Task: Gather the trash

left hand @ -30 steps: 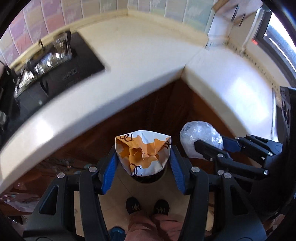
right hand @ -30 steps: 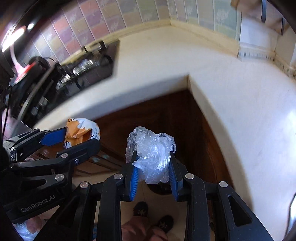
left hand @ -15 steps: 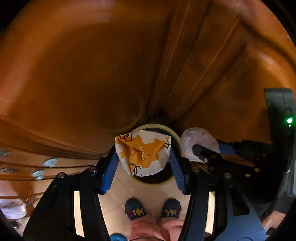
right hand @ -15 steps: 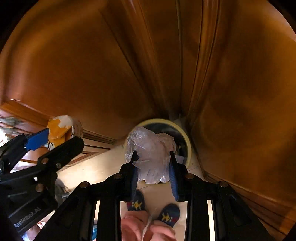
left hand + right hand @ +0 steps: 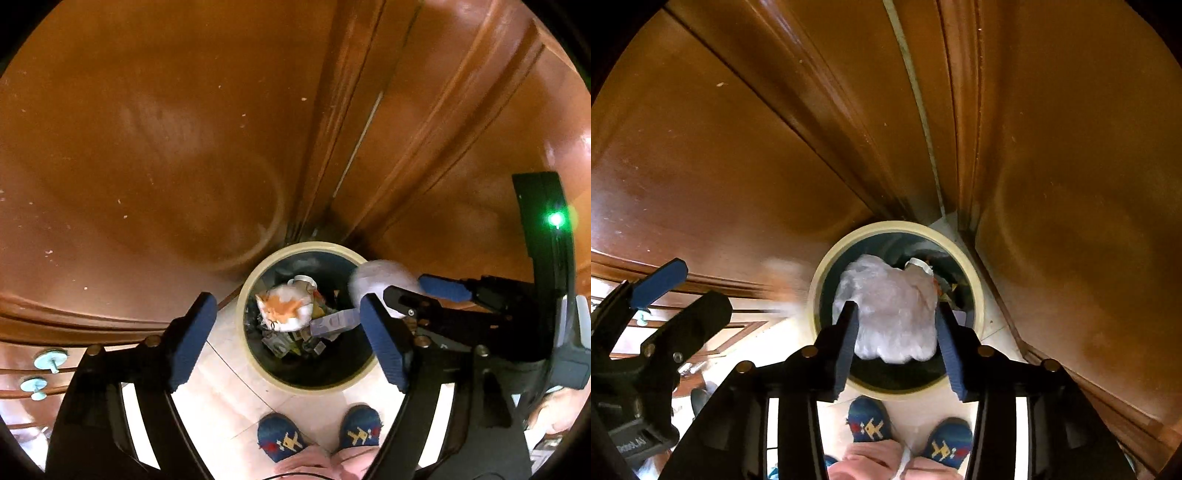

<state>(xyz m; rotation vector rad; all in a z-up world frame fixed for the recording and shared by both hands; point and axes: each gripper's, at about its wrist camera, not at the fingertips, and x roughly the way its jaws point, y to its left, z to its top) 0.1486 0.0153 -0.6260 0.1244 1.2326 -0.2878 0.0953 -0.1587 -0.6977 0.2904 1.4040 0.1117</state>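
Brown cabinet doors (image 5: 166, 147) meet in a corner, and the bin (image 5: 255, 365) sits on the floor tiles right in that corner, so I stand over it with both tools pointing straight down. My shoes (image 5: 868, 424) show just below its cream rim.

My left tool (image 5: 286, 339) has its jaws wide apart and holds nothing. Between the blue pads I look straight into the bin, where the orange and white wrapper (image 5: 286, 306) lies, a little blurred, on top of other scraps. I judge it has just gone in, or is still dropping; I cannot tell which.

My right tool (image 5: 895, 349) hangs over the same opening with the plastic bag (image 5: 890, 306) between its pads. The bag looks smeared, and the pads stand about as wide as the bag itself. I cannot tell whether they still pinch it or have just let go. In the left view the bag (image 5: 380, 280) shows as a pale blur at the bin's right rim, beside the right tool's fingers.

I hold the bag over the middle of the opening because light plastic drifts and could catch on the rim or slide to the floor. As I judge it, this drop is nearly done: the wrapper is in, and the bag only needs to clear the pads and fall.
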